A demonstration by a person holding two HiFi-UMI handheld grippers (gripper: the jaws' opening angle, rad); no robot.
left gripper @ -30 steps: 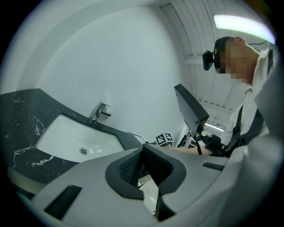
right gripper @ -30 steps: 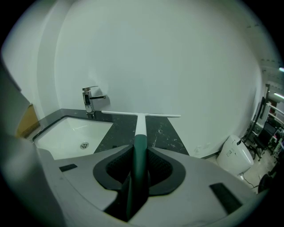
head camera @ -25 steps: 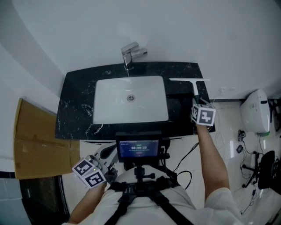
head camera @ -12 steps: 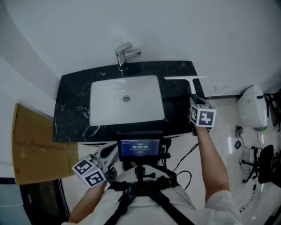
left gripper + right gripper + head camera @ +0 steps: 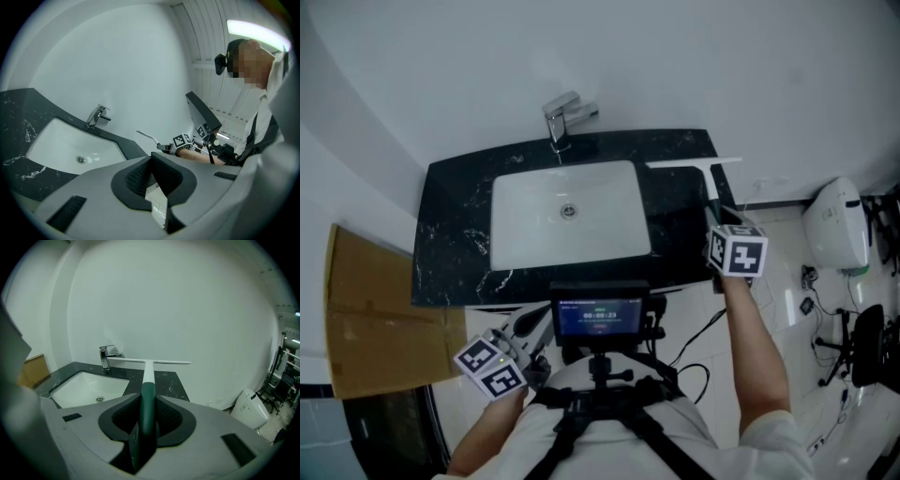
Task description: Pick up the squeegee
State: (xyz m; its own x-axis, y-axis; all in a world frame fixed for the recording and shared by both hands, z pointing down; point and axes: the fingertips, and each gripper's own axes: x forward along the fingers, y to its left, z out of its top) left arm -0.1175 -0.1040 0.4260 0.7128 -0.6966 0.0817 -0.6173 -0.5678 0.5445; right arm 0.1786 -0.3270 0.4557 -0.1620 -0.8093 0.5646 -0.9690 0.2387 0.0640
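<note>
The squeegee (image 5: 694, 165) has a white blade and a white neck that runs into a dark green handle. My right gripper (image 5: 715, 214) is shut on that handle, and the blade hangs over the right end of the black marble counter (image 5: 450, 234). In the right gripper view the handle (image 5: 148, 394) runs straight between the pads, and the blade (image 5: 150, 362) lies crosswise ahead. My left gripper (image 5: 530, 330) hangs low beside the person's body, shut with nothing in it (image 5: 151, 161). The left gripper view shows the squeegee (image 5: 146, 136) from the side.
A white basin (image 5: 572, 244) is set into the counter, with a chrome tap (image 5: 562, 114) behind it against the white wall. Brown cardboard (image 5: 366, 319) leans at the left. A white appliance (image 5: 832, 230) and cables sit on the floor at the right. A small screen (image 5: 600, 317) is mounted at chest height.
My right gripper has risen a little with the squeegee in its grip, so the blade now hangs above the counter. The left gripper has stayed where it was.
</note>
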